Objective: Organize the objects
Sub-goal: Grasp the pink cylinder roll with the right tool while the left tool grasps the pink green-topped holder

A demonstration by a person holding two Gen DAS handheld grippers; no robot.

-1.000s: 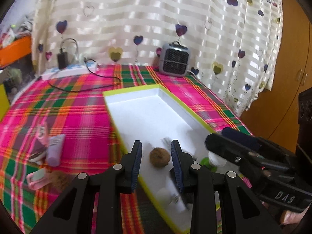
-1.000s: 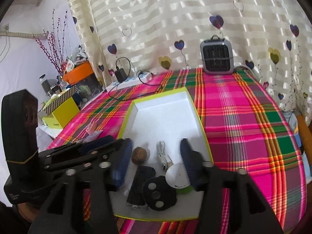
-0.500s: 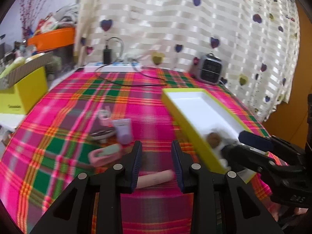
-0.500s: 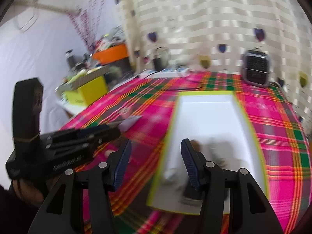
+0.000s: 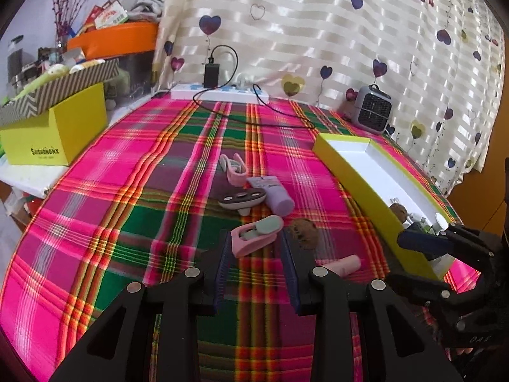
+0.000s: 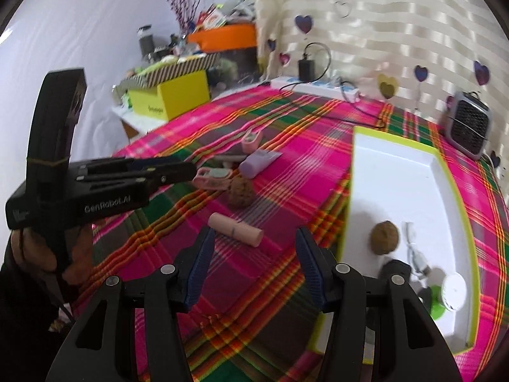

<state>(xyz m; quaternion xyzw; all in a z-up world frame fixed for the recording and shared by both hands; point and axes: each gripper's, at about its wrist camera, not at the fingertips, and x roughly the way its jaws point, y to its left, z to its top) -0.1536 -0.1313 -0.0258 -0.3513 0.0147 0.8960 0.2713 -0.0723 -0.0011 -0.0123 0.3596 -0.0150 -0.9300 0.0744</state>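
Loose things lie on the plaid cloth: a pink clip-like case point(image 5: 256, 235), a brown walnut point(image 5: 304, 232), a pink cylinder point(image 5: 345, 264), a purple tube point(image 5: 275, 195), a dark oval device point(image 5: 243, 199) and another pink case point(image 5: 233, 168). My left gripper point(image 5: 256, 248) is open, and the near pink case sits just past its fingertips, untouched. My right gripper point(image 6: 254, 248) is open above the cloth, with the pink cylinder point(image 6: 235, 232) just beyond its tips. The yellow-green tray point(image 6: 397, 175) holds a second walnut point(image 6: 385, 238) and a white round lid point(image 6: 453, 291).
A small grey heater point(image 5: 373, 113) and a white power strip point(image 5: 219, 94) with a black cable stand at the back by the curtain. A yellow box point(image 5: 57, 133) and cluttered shelves sit off the table's left edge. A hand point(image 6: 25, 251) holds the left gripper point(image 6: 187, 169).
Both views have swung left, from over the tray to the loose things on the cloth. The pink case now lies before the left fingers, the pink cylinder before the right. Both stay open.
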